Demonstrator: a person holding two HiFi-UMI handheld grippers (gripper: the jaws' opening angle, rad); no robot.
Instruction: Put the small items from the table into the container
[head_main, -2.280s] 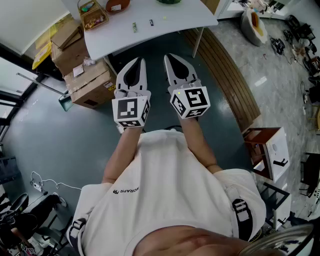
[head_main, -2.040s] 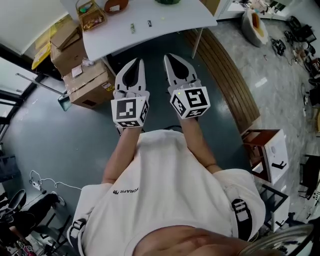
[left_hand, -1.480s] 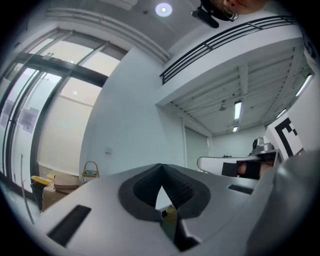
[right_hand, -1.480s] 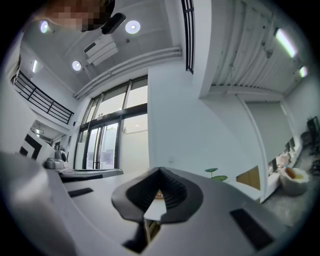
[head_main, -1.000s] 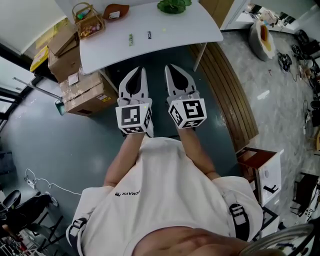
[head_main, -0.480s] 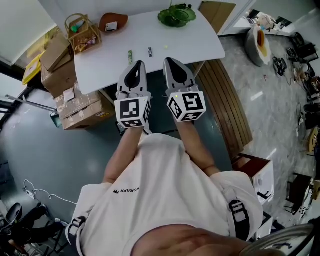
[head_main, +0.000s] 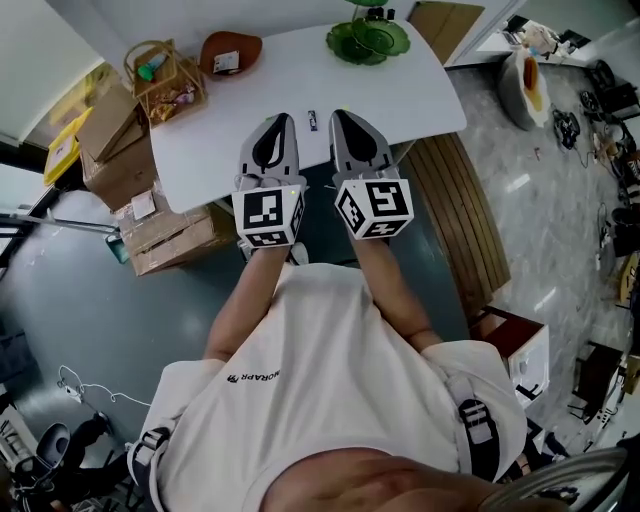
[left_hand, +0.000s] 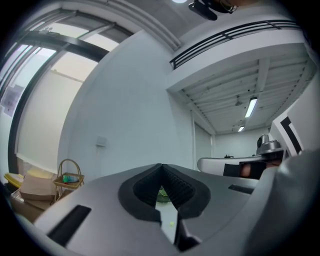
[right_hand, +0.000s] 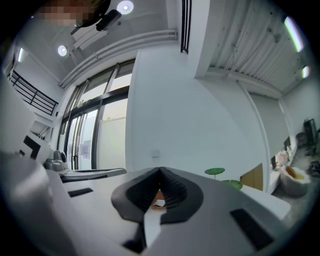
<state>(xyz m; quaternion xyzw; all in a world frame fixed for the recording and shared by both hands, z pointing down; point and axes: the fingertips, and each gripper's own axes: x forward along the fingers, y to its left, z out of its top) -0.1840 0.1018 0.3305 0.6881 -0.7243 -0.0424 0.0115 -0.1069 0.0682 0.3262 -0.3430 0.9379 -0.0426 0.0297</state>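
Fingers (left_hand: 145, 187) on my left gripper (head_main: 282, 120) and right gripper (head_main: 338, 116) sit pressed together, empty (nothing picked yet), levelled toward the white rectangular table (head_main: 400, 90) at twelve o'clock for reaching.

You are holding the left gripper (head_main: 281, 121) and the right gripper (head_main: 341, 116) side by side out ahead of you, a little apart, both pointing level and forward. Each is showing its jaws pressed together at the tips with nothing between them, and your forearms (head_main: 250, 300) are reaching out roughly parallel.
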